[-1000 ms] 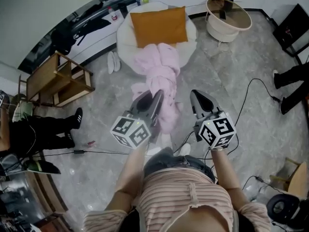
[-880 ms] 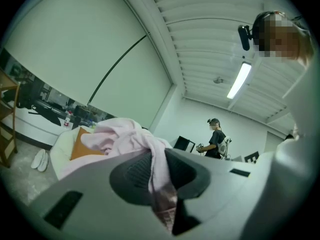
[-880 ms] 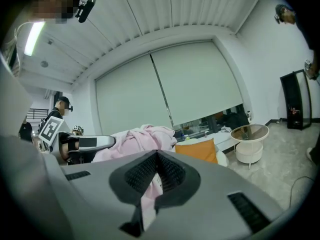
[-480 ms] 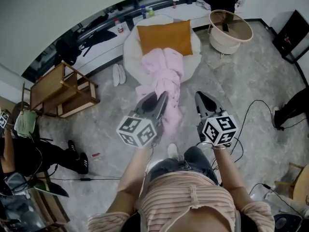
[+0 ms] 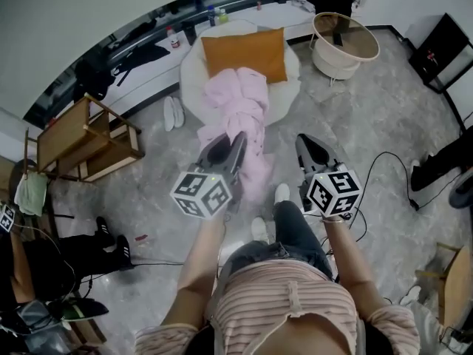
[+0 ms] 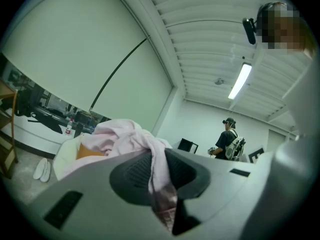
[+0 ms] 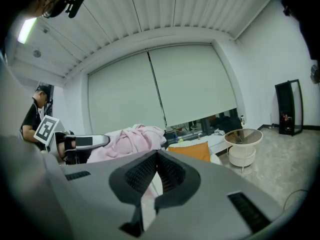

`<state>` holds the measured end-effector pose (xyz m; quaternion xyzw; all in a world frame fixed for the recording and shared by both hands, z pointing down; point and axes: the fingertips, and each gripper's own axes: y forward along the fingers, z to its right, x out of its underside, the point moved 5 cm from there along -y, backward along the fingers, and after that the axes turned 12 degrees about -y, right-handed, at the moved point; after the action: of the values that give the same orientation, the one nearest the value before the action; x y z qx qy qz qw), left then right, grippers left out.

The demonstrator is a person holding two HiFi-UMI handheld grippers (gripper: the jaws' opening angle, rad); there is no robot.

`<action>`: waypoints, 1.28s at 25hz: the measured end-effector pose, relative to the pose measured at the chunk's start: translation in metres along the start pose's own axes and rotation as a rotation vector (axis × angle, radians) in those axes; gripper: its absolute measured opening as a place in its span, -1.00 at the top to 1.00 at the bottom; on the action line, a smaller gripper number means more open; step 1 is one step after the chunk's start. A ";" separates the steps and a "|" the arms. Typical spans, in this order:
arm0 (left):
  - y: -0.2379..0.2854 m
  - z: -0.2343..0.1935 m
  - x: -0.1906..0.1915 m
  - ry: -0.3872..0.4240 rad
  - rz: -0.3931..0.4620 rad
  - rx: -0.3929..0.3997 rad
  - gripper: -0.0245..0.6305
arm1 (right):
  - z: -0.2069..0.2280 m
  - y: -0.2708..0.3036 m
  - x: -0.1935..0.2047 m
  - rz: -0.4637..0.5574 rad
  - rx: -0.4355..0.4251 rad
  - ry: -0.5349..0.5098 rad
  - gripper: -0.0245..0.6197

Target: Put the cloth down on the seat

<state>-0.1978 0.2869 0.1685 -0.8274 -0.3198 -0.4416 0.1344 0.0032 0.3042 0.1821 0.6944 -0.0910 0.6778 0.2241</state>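
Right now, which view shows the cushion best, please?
Head view: most of the cushion shows, on the seat. Left gripper view shows a sliver behind the cloth; right gripper view shows its upper part.

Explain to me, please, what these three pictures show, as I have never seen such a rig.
There is no robot: a person holds a two-jaw gripper in each hand. The head view comes from a camera on the person's head, looking down. The other two come from cameras riding on each gripper, looking along its jaws. The left gripper is shut on a pink cloth, held in the air near a round white seat bearing an orange cushion. The right gripper has its jaws together and seems empty.
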 end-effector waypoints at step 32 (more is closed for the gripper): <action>0.248 -0.097 -0.055 -0.012 -0.036 -0.098 0.69 | 0.208 0.192 -0.012 -0.028 0.001 0.067 0.90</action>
<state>-0.1216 0.0267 0.1940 -0.8298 -0.3134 -0.4540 0.0841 0.1067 0.0420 0.2105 0.6725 -0.0731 0.6976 0.2362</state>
